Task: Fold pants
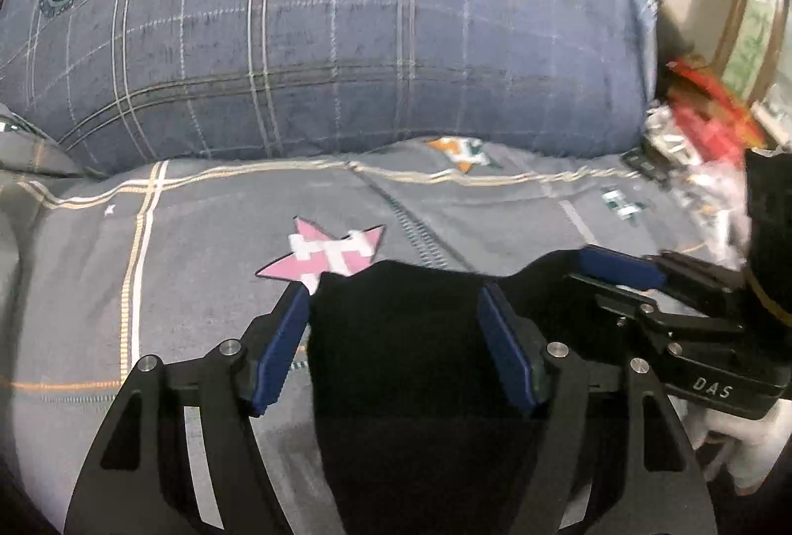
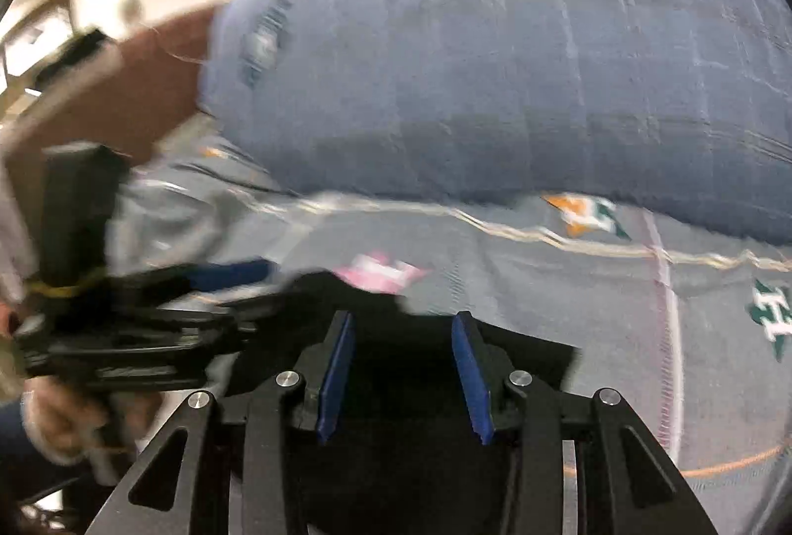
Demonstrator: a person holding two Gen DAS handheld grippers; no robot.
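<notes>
Left wrist view. We list: black pants (image 1: 411,366), lower centre of the frame, lying on the grey checked bedsheet (image 1: 198,287); a pink star print (image 1: 326,253) just above their top edge; a blue plaid pillow (image 1: 321,25) across the upper frame. Left gripper (image 1: 396,342): jaws apart, blue pads either side of the cloth, not pressing it. Right gripper (image 1: 623,282) enters at the right edge, beside clutter in red and white.

Right wrist view, blurred. We list: the same pants (image 2: 406,386) at lower centre; right gripper (image 2: 403,376), jaws apart over the cloth, nothing clamped; left gripper (image 2: 218,292) at left, with a hand (image 2: 74,416) below it.

Risk, as we judge it: with neither gripper clamped, closing may catch the bedsheet along with the pants, or only one layer, so the fold drags crooked.
</notes>
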